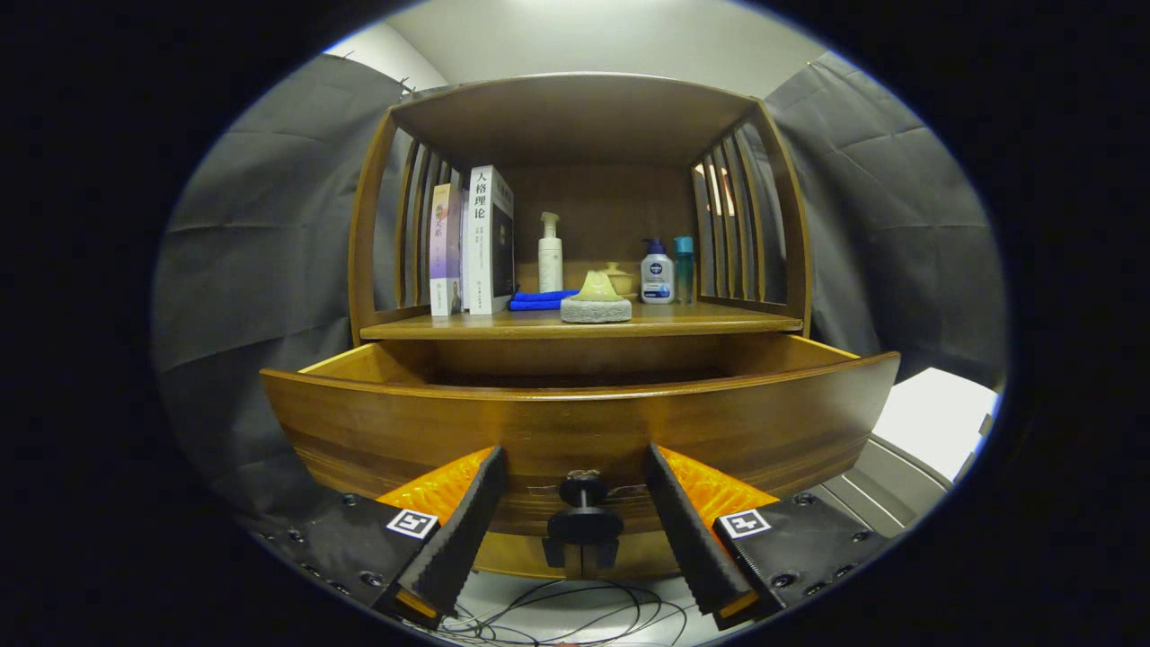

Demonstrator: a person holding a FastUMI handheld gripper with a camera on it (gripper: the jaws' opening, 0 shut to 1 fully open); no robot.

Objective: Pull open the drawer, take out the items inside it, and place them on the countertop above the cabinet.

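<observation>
- A wooden cabinet [575, 117] stands straight ahead, with slatted sides and an open shelf above a drawer
- The drawer [575, 422] is pulled partly out toward the camera; its curved front fills the lower middle, and what lies inside it is hidden behind that front
- A dark round drawer knob [584, 514] juts from the drawer front, low and centred
- The gripper [575, 490] has its fingers spread wide, one on each side of the knob, with a gap on both sides; they hold nothing
- On the countertop [719, 320] above the drawer, from left: two upright books [473, 241], a folded blue cloth [539, 299], a white pump bottle [550, 254] behind it, a pale green cone-shaped object on a grey round pad [596, 304], then a small white bottle with a blue cap [657, 273] just beside a teal bottle [684, 268]
- Thin cables [575, 620] lie on the pale floor below the fingers
</observation>
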